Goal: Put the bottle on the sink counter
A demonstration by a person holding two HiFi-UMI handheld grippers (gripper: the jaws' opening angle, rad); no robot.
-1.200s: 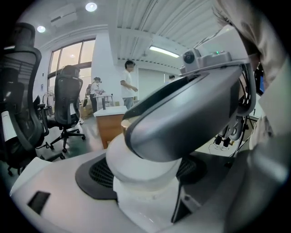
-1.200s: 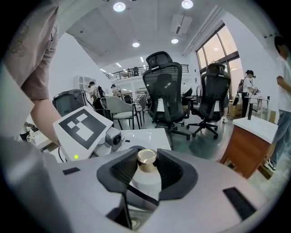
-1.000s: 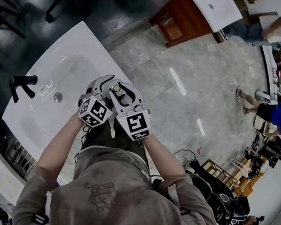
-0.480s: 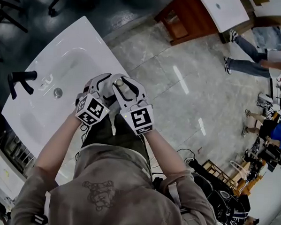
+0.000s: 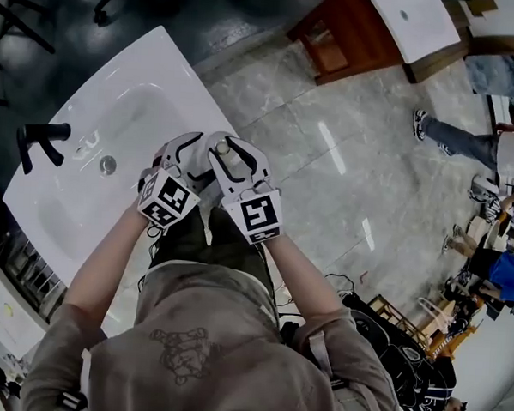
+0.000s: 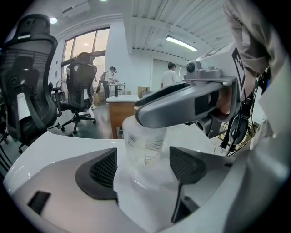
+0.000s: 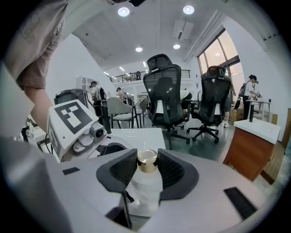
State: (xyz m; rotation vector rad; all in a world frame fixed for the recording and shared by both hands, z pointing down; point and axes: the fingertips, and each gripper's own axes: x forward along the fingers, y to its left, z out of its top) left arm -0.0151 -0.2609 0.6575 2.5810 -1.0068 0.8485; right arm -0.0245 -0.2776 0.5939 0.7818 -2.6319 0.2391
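Clamping the bottle [image 7: 145,189] by its gold cap [image 7: 147,156] in the right tongs [image 7: 147,162], jaws opening, at the edge of the bench [image 5: 165,67]. Holding the left tongs [image 6: 142,166] released around the bottle's base, pads not touching.

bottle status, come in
Right tongs on bottle neck, opening. Left tongs round its base, pads look clear. Bottle upright at sink counter edge, landing unconfirmed. Nothing blocking.

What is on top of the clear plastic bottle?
A round gold cap sits on the clear plastic bottle, between the opening jaws of the right tongs. The mouth beneath is covered.
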